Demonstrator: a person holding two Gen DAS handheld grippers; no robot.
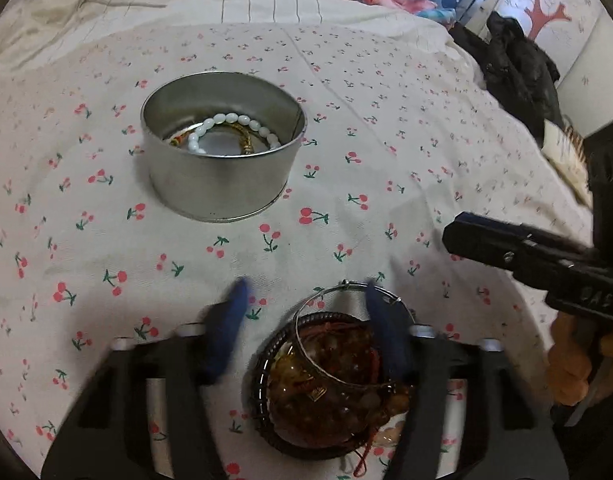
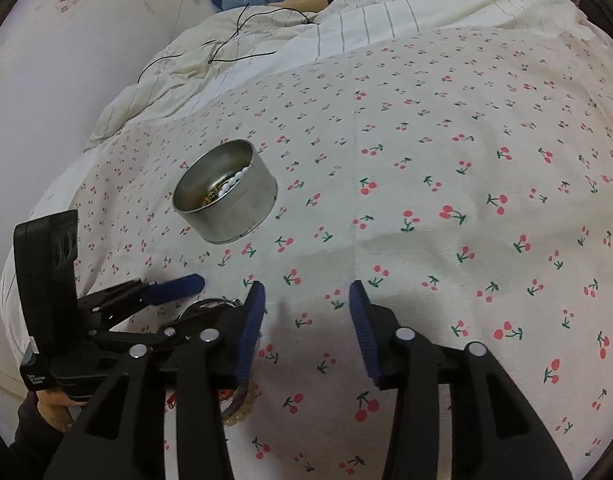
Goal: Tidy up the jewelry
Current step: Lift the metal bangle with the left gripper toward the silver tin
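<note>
Nearest us, the jewelry pile (image 1: pixel 330 384): amber beads, dark braided ring, thin silver bangle (image 1: pixel 346 288), red cord, heaped on the cherry-print sheet (image 1: pixel 386 140). Left gripper (image 1: pixel 306 304) straddles it, fingers (image 1: pixel 386 328) part-closed around the pile's 12 o'clock edge; whether the pads actually bite, we cannot tell. Right gripper (image 2: pixel 306 300) hangs at 3 o'clock of the pile, released, nothing between its pads. To do this well, we'd close on the bangle plus the braided ring together, lift straight, avoid snagging fabric. Metal tin (image 1: pixel 222 148) sits at 11 o'clock, upright, lidless, holding a white bead bracelet (image 1: pixel 230 128) and a gold-toned piece (image 1: pixel 244 136).
</note>
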